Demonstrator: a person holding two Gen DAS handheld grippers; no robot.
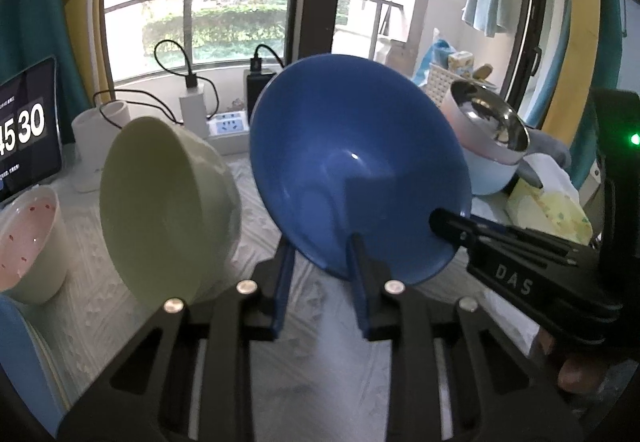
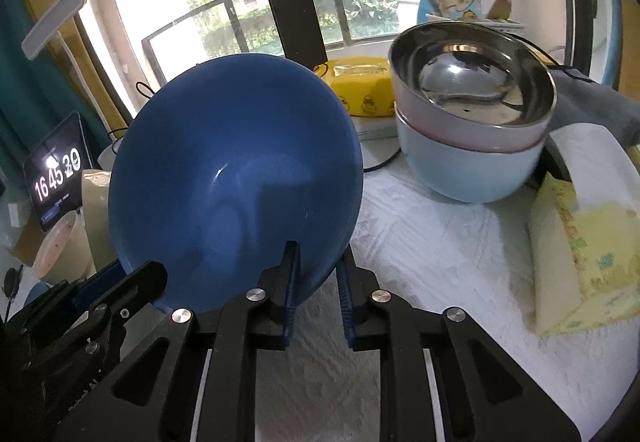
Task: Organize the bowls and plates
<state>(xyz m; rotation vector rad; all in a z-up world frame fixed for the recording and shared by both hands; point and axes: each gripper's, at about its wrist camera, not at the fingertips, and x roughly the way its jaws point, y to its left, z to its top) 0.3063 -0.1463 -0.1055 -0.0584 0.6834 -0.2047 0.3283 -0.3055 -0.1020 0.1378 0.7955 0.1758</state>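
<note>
A dark blue bowl (image 1: 356, 162) is held tilted above the table, its opening facing me. My left gripper (image 1: 320, 254) is shut on its lower rim, one finger inside and one behind. My right gripper (image 2: 316, 262) is shut on the same blue bowl (image 2: 236, 178) at another part of the rim; it shows in the left wrist view (image 1: 452, 226) at the bowl's right edge. A pale green bowl (image 1: 164, 210) lies tilted to the left. A steel-lined pink bowl (image 2: 472, 90) sits stacked in a light blue bowl (image 2: 468, 166) at the right.
A pink speckled bowl (image 1: 28, 242) stands at the far left, with a blue plate edge (image 1: 20, 362) below it. A tablet clock (image 1: 24, 130), power strip (image 1: 228, 126) and cables lie at the back. A yellow tissue pack (image 2: 584, 262) lies right. A yellow box (image 2: 360, 86) sits behind.
</note>
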